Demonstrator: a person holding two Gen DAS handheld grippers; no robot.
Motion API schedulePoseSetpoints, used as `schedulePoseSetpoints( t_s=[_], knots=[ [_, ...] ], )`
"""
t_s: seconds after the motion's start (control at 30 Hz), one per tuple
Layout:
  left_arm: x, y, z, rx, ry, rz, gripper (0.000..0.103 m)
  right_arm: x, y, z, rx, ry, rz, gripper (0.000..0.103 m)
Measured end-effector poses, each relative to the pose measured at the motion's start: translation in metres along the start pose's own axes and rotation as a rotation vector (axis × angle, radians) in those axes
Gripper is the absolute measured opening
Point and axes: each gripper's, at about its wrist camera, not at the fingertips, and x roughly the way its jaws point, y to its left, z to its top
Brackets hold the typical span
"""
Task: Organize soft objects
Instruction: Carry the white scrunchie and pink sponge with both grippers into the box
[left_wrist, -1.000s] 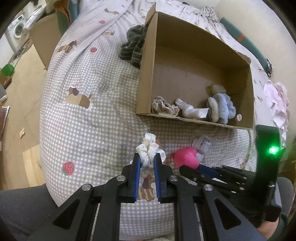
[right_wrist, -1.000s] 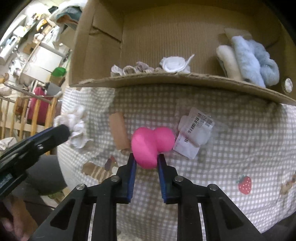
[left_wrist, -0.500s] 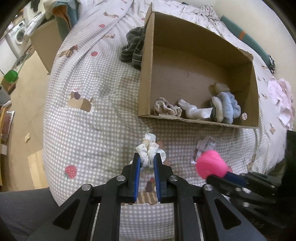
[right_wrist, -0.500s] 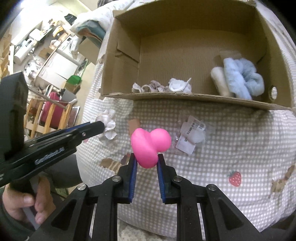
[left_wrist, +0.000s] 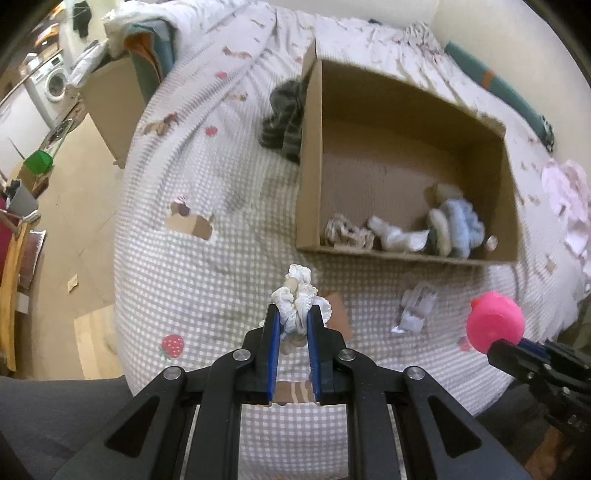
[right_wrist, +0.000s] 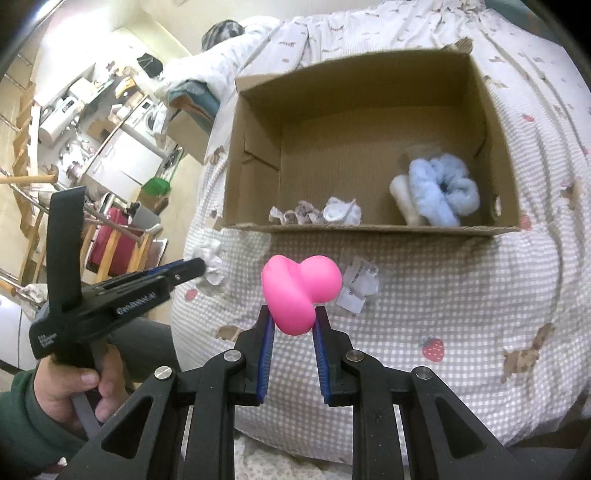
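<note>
a frilly white fabric scrunchie (left_wrist: 295, 306) is pinched between the blue pads of the left gripper (left_wrist: 293, 325), and a soft pink heart-shaped toy (right_wrist: 300, 291) is squeezed between the pads of the right gripper (right_wrist: 293, 325); both claws are closed on their loads, and both loads seem to be held up above the grey-and-white checked bed cover (left_wrist: 207, 266). the open brown cardboard box (right_wrist: 255, 162) is placed on the cover just beyond them, and inside it, along the near wall, a beige crumpled scrunchie (left_wrist: 347, 234), a white cloth piece (left_wrist: 399, 236) and a fluffy light-blue scrunchie (right_wrist: 443, 192) are seen. a small clear packet with a barcode label (right_wrist: 358, 284) is left on the cover in front of the box. the step in hand is judged to be the carrying of the two picked things toward the box. for the next move, each gripper should be brought over the near wall and above a free part of the floor, then opened; the wall must be cleared so that the box is not pushed
</note>
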Motion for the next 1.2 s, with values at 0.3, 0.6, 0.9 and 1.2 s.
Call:
schedulePoseSetpoints(
  t_s=[0.3,0.6,0.9,1.2],
  knots=[
    [-0.047,-0.010,0.016,0.033,-0.089,-0.041,0.013,-0.045,0.002,0.006,-0.003,-0.087,0.013,0.022],
    [-0.063,-0.023,0.051,0.050,-0.145,-0.066,0.013,-0.066,-0.001,0.036,0.005,-0.167,0.015,0.022],
    [-0.055,-0.041,0.086,0.087,-0.173,-0.061,0.013,-0.060,-0.009,0.078,0.004,-0.198,0.002,0.022],
    [-0.032,-0.061,0.113,0.133,-0.171,-0.053,0.013,-0.038,-0.020,0.102,0.026,-0.191,-0.001,0.022]
  ],
)
